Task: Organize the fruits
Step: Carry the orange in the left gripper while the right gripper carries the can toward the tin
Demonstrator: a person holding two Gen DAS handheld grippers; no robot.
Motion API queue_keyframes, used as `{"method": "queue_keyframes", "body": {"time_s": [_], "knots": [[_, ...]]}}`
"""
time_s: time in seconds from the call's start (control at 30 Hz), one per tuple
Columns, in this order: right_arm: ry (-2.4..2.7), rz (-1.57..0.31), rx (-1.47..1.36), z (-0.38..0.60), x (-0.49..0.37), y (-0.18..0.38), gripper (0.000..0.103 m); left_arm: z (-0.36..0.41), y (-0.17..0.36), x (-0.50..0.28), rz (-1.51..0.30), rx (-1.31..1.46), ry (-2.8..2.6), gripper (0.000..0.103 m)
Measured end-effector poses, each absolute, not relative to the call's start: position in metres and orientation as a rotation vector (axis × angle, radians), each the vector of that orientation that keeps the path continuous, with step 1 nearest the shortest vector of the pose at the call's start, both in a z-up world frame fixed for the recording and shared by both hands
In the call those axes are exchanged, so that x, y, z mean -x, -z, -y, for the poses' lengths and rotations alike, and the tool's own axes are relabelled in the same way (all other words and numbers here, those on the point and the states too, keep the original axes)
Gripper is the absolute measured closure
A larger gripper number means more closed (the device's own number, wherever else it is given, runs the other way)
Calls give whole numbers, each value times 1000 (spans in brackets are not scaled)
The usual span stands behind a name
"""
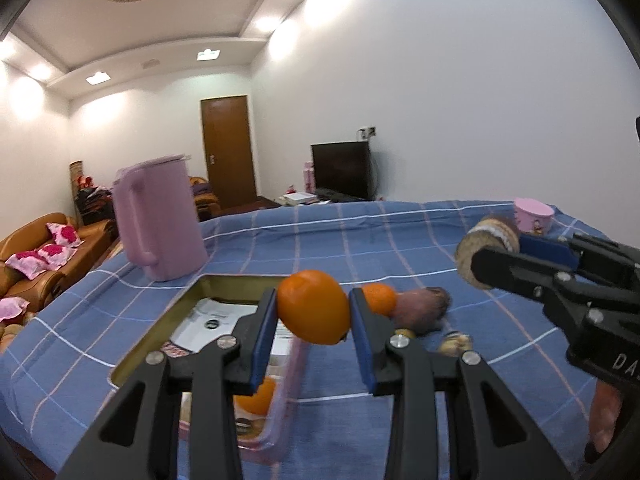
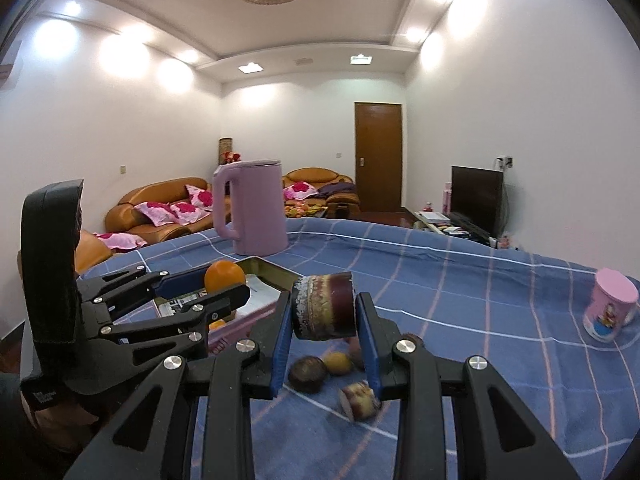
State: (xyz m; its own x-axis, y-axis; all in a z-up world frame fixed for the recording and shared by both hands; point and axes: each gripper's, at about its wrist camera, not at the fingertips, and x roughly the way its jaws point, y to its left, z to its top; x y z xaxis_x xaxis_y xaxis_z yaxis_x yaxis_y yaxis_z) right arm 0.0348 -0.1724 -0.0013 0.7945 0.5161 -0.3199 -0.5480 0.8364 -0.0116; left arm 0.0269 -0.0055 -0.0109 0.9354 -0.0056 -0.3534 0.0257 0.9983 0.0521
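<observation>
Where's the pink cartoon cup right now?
The pink cartoon cup stands on the blue checked cloth at the far right of the right wrist view, apart from the fruit; in the left wrist view it shows just behind the right gripper.

— This is somebody's living room, isn't it?

— Clearly a home. Past the left gripper (image 1: 313,312) there's a checked blue tablecloth (image 1: 360,240) and a pink kettle (image 1: 158,220); beyond it a leather sofa (image 2: 160,208) with floral cushions (image 2: 176,210).

— And the television (image 1: 342,170), ahead and rightward, near a wooden door (image 1: 229,148).
</observation>
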Motion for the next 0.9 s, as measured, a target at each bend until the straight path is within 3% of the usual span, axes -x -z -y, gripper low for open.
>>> {"method": "queue_keyframes", "body": {"time_s": [0.47, 0.9], "knots": [[-670, -370, 125, 103, -82, -7, 70, -60, 12, -56, -411, -43, -117, 66], [-736, -470, 156, 45, -113, 25, 70, -116, 29, -81, -514, -8, -213, 66]]}}
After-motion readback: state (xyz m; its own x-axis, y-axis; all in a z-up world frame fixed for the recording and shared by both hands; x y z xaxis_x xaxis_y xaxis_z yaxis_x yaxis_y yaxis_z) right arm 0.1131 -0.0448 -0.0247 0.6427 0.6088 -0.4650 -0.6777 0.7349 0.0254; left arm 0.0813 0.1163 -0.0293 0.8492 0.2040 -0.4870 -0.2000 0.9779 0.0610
